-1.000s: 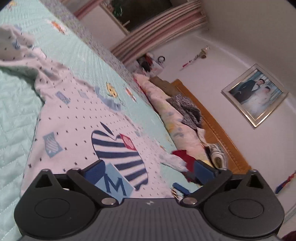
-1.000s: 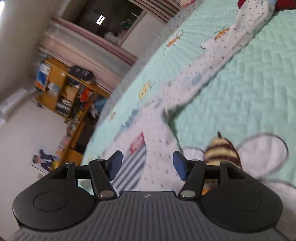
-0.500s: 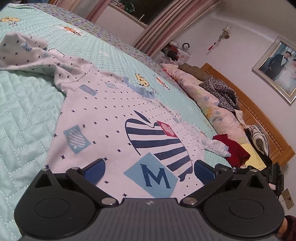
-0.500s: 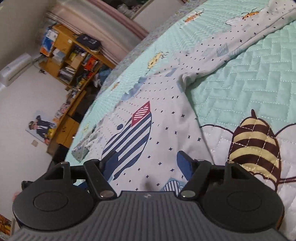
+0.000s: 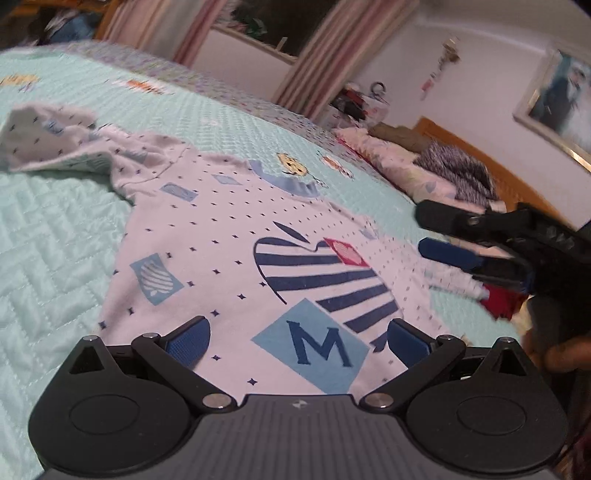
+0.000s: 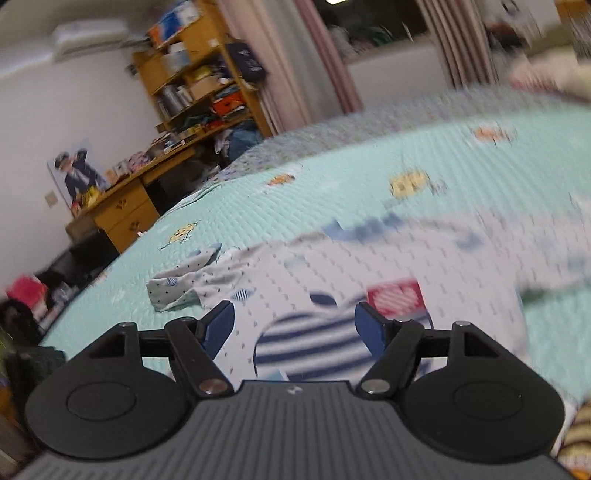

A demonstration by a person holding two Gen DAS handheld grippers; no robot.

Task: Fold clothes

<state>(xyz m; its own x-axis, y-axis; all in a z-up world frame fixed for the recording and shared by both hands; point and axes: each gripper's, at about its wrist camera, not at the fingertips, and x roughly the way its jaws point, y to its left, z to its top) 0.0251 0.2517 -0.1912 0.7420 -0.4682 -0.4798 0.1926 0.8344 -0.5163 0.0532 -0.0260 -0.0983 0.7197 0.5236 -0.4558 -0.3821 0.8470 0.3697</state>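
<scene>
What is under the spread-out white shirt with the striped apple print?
The white shirt lies flat on the mint quilted bedspread, which shows all around it. Anything else beneath the shirt is covered by the cloth.

A mint-green quilted bedspread [image 5: 55, 258] covers the bed, stitched in zigzag blocks and dotted with small cartoon patches. Along its far edge lies a long floral pillow [image 5: 391, 166] with a dark speckled cloth [image 5: 458, 170] heaped on it, against an orange wooden headboard [image 5: 517, 188]. A framed picture [image 5: 561, 107] hangs on the white wall above. Striped pink curtains [image 5: 314, 74] flank a dark window [image 5: 266, 26]. From the other side, a wooden shelf [image 6: 199, 85] crammed with boxes and bags stands over a wooden desk [image 6: 122, 210], with a poster [image 6: 77, 173] on the wall to its left and an air conditioner [image 6: 88, 33] mounted high up.
</scene>
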